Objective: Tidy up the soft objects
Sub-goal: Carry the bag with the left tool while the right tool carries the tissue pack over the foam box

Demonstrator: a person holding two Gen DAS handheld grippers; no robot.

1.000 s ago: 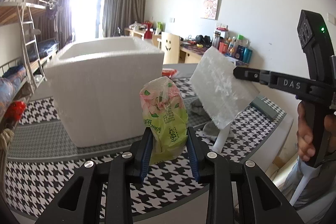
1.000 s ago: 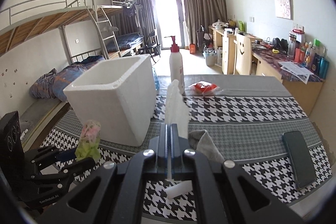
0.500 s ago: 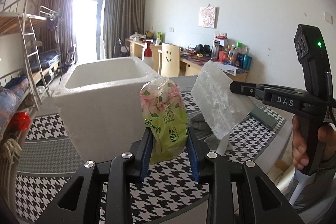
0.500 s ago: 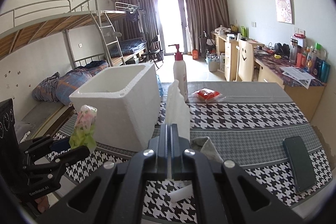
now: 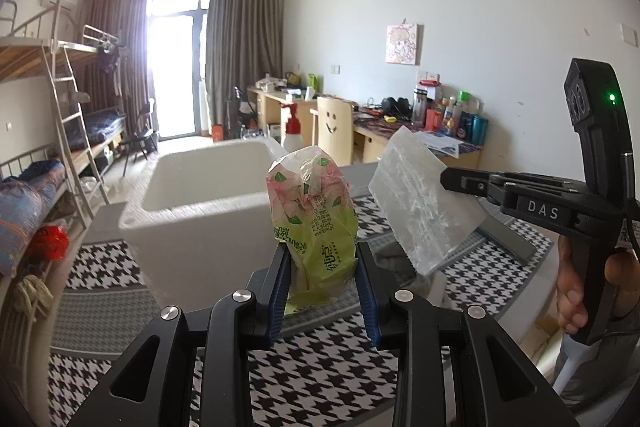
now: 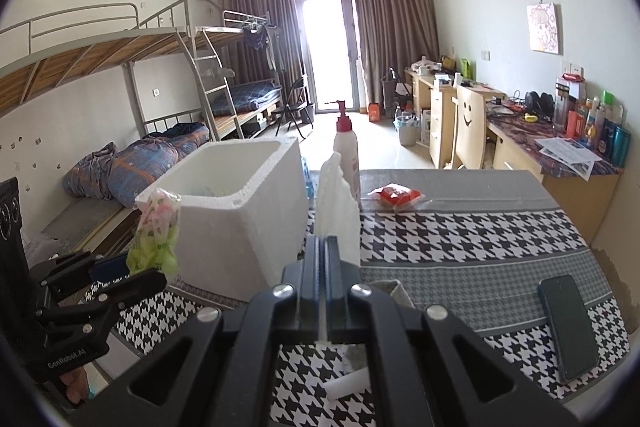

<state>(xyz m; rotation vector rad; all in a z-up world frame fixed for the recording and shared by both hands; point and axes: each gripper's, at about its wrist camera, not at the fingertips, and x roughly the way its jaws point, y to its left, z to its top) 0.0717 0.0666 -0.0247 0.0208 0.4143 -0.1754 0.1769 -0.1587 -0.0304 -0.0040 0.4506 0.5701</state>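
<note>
left gripper [image 5: 322, 279], blue pads, clamps a crinkly green-and-pink floral plastic pack [image 5: 314, 223], soft & lumpy, long axis upright, held above the houndstooth tablecloth [image 5: 320, 367], in front of a boxy white foam bin [image 5: 208, 215]. right gripper [image 6: 322, 253], jaws pinched closed on a flat clear plastic bag [image 6: 336, 207], edge-on, standing tall.

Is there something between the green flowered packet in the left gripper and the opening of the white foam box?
Nothing visible blocks it. The left gripper holds the green flowered packet in front of the white foam box, whose top is open. The clear plastic bag in the right gripper hangs off to the side.
</note>
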